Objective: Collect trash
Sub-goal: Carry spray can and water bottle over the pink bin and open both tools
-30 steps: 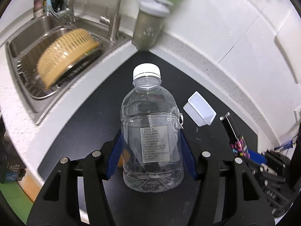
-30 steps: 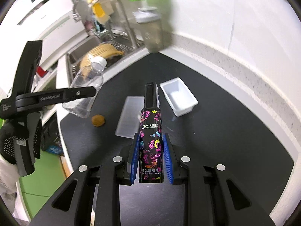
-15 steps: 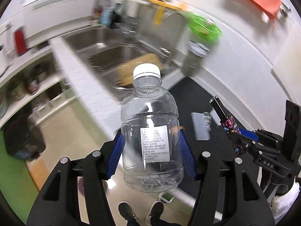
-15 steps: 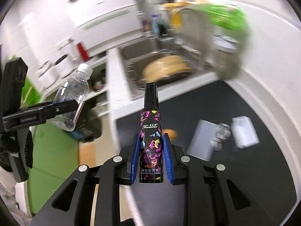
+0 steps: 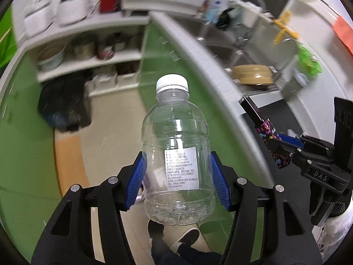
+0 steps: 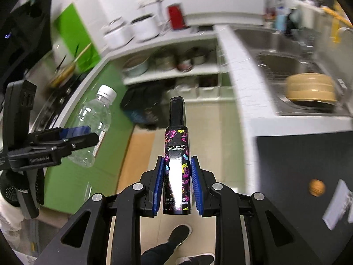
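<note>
From the left wrist, the left tongs (image 5: 176, 183) are clamped on a clear bottle (image 5: 176, 152), blue pads against its lower sides, white cap pointing away from the wrist. It looks empty. Beyond and below it lies the floor, with a dark bag (image 5: 64, 103) (probably the trash bag, though blurred) ahead and to the left of the tongs. To the right, the other tongs carry a black tube (image 5: 264, 132) out past the desk edge (image 5: 220, 84).

From the right wrist, the right tongs (image 6: 177, 181) are closed tight on that tube (image 6: 177, 154), gripped near its base, cap forward. The dark bag (image 6: 143, 110) sits ahead, just past the tube's tip. The left tongs (image 6: 72, 137) with the bottle (image 6: 92, 128) hang to the left. Behind on the right, a small brown scrap (image 6: 317, 187) lies on the desk (image 6: 297, 176).

The step looks like a carry to the bag. To do it well, both grips should hold firm until each piece is right above the bag's mouth, and the pieces should be released one at a time, the light bottle low so it does not bounce out.
</note>
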`<state>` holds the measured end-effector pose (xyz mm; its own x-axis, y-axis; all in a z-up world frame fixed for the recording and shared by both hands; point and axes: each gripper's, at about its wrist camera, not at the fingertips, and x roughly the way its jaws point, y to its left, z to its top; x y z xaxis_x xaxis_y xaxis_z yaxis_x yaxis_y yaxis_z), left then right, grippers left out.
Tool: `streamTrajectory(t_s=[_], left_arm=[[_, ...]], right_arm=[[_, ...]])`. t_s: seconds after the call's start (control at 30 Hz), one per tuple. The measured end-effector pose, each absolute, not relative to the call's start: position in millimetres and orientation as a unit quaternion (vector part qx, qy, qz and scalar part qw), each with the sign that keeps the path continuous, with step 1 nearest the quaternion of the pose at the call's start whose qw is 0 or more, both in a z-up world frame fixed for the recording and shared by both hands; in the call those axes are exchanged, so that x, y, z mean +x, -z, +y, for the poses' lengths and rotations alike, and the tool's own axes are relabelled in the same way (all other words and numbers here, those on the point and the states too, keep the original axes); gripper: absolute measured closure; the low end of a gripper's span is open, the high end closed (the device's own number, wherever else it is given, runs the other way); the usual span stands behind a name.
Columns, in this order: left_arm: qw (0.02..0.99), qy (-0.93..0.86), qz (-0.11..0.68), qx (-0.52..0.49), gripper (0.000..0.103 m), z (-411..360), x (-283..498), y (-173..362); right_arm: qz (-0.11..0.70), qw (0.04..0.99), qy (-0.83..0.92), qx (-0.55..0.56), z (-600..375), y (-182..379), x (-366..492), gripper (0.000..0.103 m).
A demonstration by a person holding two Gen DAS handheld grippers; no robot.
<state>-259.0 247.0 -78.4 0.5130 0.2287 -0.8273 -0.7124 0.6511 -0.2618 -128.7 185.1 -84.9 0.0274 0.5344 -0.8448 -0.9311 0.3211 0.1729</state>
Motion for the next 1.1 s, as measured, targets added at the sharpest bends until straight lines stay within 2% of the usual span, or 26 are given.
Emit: streamTrajectory(t_s=[0.3,0.67,0.83,1.03,1.07,1.1], left_arm=[[0.765,-0.295,0.441,-0.366,0.045,292.9,-300.6,205.2],[0.719,-0.271,0.476,-0.428,0.045,328.4,-306.8,403.1],[0.708,-0.259,0.486,-0.442,0.044,337.9,-299.8,475.7],[0.704,-0.260,0.489,-0.444,0.043,349.1,-294.5,522.8],[0.703,-0.263,0.490,-0.443,0.032,350.2,-294.1,527.0],[0.703,-0.266,0.487,-0.445,0.011,352.4,-294.6,531.2]], right_arm=[[0.495,0.612,-0.546,-0.287,257.5,215.4,-162.5,0.079],[0.542,0.581,-0.521,-0.310,278.6,381.4,-160.3,0.079],[0.558,0.577,-0.509,-0.310,275.7,435.1,-152.7,0.079],[0.570,0.576,-0.499,-0.307,271.7,472.1,-142.8,0.079],[0.572,0.576,-0.498,-0.307,271.8,476.5,-141.6,0.079],[0.573,0.575,-0.497,-0.308,271.6,480.1,-140.8,0.079]])
